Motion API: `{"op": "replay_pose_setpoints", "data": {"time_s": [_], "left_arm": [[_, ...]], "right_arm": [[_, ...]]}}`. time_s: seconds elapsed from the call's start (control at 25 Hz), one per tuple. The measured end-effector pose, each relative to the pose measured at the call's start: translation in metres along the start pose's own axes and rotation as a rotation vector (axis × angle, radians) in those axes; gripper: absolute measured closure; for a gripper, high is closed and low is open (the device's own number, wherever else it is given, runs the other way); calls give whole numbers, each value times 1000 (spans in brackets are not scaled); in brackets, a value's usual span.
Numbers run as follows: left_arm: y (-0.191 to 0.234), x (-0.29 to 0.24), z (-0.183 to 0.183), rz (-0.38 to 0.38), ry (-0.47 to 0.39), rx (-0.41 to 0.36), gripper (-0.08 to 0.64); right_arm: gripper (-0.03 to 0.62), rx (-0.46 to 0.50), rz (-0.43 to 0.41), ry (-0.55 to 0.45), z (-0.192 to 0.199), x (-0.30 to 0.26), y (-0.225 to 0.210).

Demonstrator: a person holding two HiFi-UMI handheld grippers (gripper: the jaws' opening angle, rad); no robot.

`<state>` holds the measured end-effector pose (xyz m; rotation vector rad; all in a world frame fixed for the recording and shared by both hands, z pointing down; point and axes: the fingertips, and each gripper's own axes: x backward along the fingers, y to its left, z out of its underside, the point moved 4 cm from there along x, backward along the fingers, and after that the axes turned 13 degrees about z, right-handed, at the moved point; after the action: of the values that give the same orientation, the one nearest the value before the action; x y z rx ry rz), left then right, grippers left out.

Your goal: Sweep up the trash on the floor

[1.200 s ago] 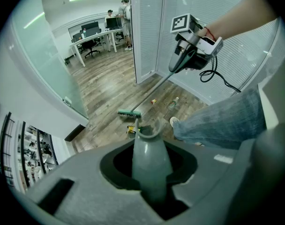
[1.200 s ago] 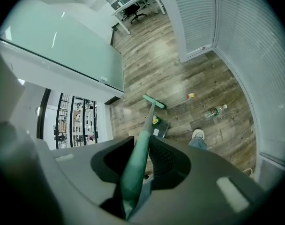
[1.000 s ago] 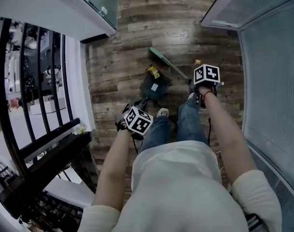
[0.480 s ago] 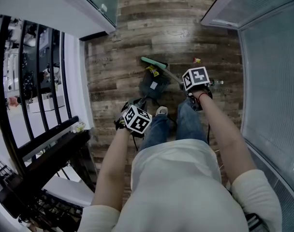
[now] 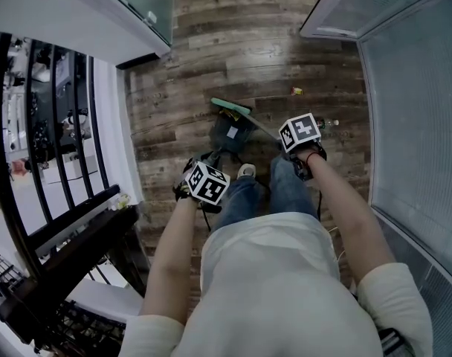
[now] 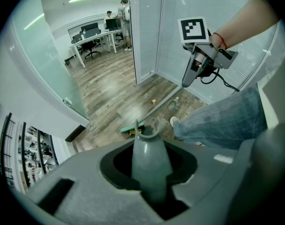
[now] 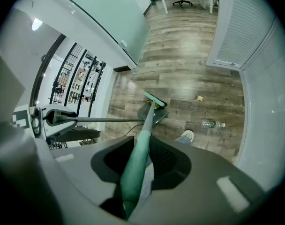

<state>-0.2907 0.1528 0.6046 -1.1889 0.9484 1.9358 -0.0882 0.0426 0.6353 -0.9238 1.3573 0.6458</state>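
Where the left gripper [image 6: 152,172] sits: closed on the dustpan [image 5: 230,134] handle, 7 o'clock of the pan.
Right gripper [image 7: 135,172]: clamped on the broom handle [image 7: 142,137].
Broom head [image 5: 230,106]: at the pan's 12 o'clock edge.
Trash: scrap [image 5: 296,91] and bottle [image 5: 326,123], floor [image 5: 211,50], pan's 2 o'clock.

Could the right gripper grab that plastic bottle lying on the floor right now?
Probably not directly: the right gripper is shut on the broom handle. But the plastic bottle lies on open floor, nothing between it and the broom head, so sweeping it looks feasible.
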Motion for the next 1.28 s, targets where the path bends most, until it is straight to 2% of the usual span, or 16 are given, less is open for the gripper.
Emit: {"op": "replay_pose_setpoints", "data": {"time_s": [0.52, 0.72, 0.88, 1.12, 1.28], "left_arm": [[-1, 1, 5, -1, -5, -6, 466], [0, 1, 7, -1, -8, -7, 466], [-1, 0, 8, 0, -8, -10, 466], [-1, 1, 12, 0, -9, -13, 466], [-1, 2, 13, 0, -11, -14, 466]], "right_arm": [[480, 41, -12, 38, 69, -4, 15], [479, 21, -52, 58, 90, -5, 25], [479, -53, -100, 51, 103, -5, 29], [480, -326, -183, -37, 106, 0, 25], [480, -397, -203, -67, 110, 4, 23]]}}
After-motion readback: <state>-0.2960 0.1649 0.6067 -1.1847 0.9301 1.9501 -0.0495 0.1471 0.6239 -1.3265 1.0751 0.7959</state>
